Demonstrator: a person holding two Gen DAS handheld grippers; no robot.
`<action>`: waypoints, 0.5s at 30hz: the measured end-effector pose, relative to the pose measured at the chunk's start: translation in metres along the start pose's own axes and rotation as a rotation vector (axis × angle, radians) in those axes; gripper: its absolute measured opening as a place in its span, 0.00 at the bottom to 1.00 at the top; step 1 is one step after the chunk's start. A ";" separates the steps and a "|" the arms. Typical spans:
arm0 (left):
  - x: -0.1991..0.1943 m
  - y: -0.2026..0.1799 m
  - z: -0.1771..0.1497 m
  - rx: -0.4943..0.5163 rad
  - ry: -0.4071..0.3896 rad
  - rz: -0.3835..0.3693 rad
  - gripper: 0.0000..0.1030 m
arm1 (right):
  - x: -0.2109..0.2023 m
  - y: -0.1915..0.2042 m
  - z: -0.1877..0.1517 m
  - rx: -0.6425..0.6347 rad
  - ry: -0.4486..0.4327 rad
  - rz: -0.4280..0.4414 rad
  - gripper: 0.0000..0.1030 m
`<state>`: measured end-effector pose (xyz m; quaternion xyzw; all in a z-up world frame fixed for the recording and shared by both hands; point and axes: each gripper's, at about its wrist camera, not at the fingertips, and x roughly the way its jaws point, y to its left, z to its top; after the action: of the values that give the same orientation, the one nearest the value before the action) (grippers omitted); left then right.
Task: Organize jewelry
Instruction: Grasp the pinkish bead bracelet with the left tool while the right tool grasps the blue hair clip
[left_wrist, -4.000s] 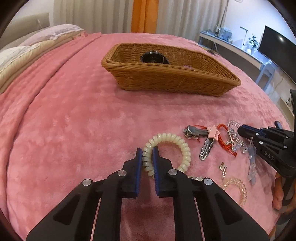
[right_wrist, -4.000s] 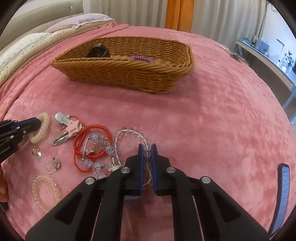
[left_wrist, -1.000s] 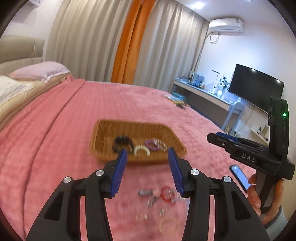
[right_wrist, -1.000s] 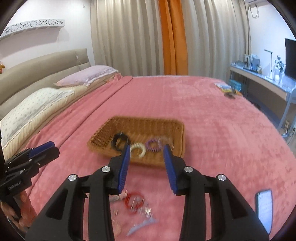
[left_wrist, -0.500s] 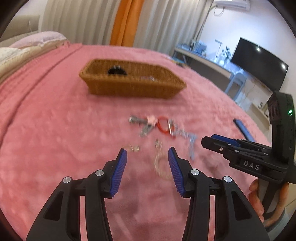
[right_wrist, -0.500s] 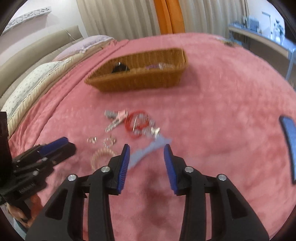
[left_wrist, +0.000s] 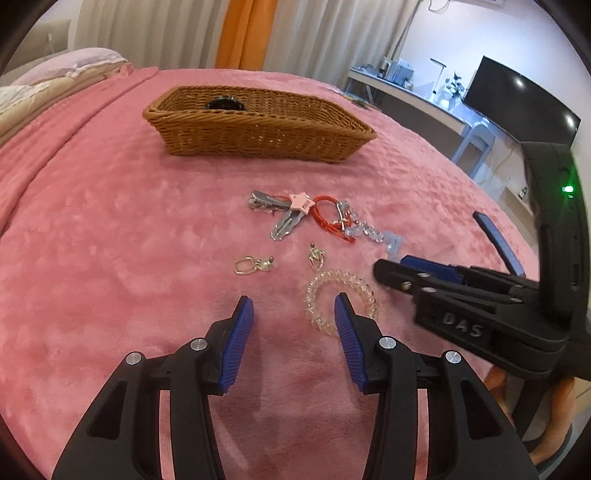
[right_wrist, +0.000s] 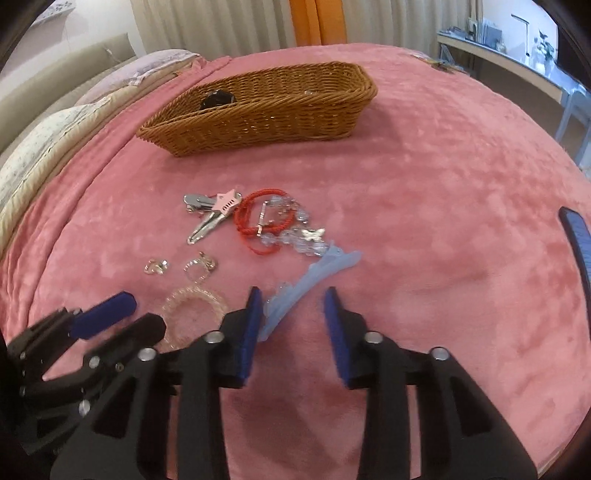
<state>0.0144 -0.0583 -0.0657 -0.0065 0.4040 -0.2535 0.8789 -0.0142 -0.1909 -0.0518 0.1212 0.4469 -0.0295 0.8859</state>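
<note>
Loose jewelry lies on the pink bedspread (left_wrist: 110, 229). A clear coil bracelet (left_wrist: 338, 295) lies just ahead of my open, empty left gripper (left_wrist: 293, 314), by its right finger. Beyond it are small gold earrings (left_wrist: 251, 264), silver hair clips (left_wrist: 284, 218) and a red cord bracelet (left_wrist: 327, 218) tangled with clear beads. My right gripper (right_wrist: 293, 308) is open and empty, low over the bed, with a pale blue hair clip (right_wrist: 310, 280) beside its left finger. A wicker basket (left_wrist: 258, 133) stands at the back, a black item inside.
A dark phone (right_wrist: 578, 236) lies on the bed at the right. Pillows (right_wrist: 44, 147) are at the far left. A desk and a TV (left_wrist: 517, 99) stand beyond the bed's right edge. The two grippers are close side by side.
Both grippers let go of their bracelets at the basket, then came back down from high above the bed and now sit low, open, over the loose pieces.
</note>
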 end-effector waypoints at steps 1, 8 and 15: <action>0.002 -0.001 0.000 0.004 0.009 0.007 0.42 | 0.000 -0.004 -0.001 -0.002 0.007 0.005 0.17; 0.010 -0.013 0.000 0.045 0.044 0.060 0.41 | -0.005 -0.028 -0.006 -0.008 0.002 0.054 0.08; 0.012 -0.021 -0.003 0.082 0.040 0.099 0.08 | -0.010 -0.029 -0.011 -0.032 -0.028 0.065 0.05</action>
<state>0.0092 -0.0814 -0.0718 0.0544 0.4106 -0.2261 0.8816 -0.0330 -0.2165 -0.0558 0.1211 0.4309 0.0046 0.8942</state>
